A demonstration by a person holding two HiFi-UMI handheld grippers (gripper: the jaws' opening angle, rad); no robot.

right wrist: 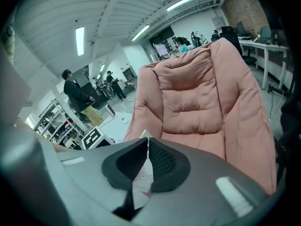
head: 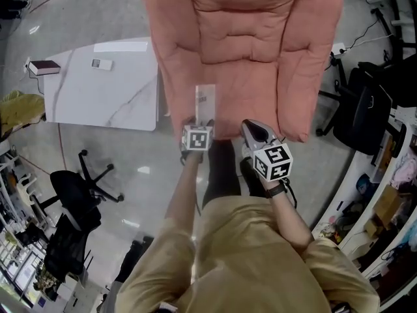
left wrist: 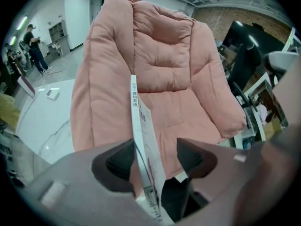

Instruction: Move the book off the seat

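Observation:
A thin white book point(head: 205, 102) stands on edge over the front of the pink armchair's seat point(head: 247, 44), held up by my left gripper point(head: 201, 122). In the left gripper view the book point(left wrist: 141, 126) runs between the jaws, spine side against the left pad point(left wrist: 123, 160). The right pad point(left wrist: 193, 157) sits close to the cover. My right gripper point(head: 249, 128) hovers just right of the book, jaws shut with nothing seen gripped. In the right gripper view the shut jaws point(right wrist: 147, 159) point at the armchair point(right wrist: 202, 102), and a bit of white book point(right wrist: 141, 189) shows past them.
A white marble table point(head: 98, 100) stands left of the armchair with a small remote point(head: 101, 64) and a box point(head: 44, 67) on it. A black office chair point(head: 78, 194) is at the lower left, another dark chair point(head: 368, 106) at the right. People stand far off.

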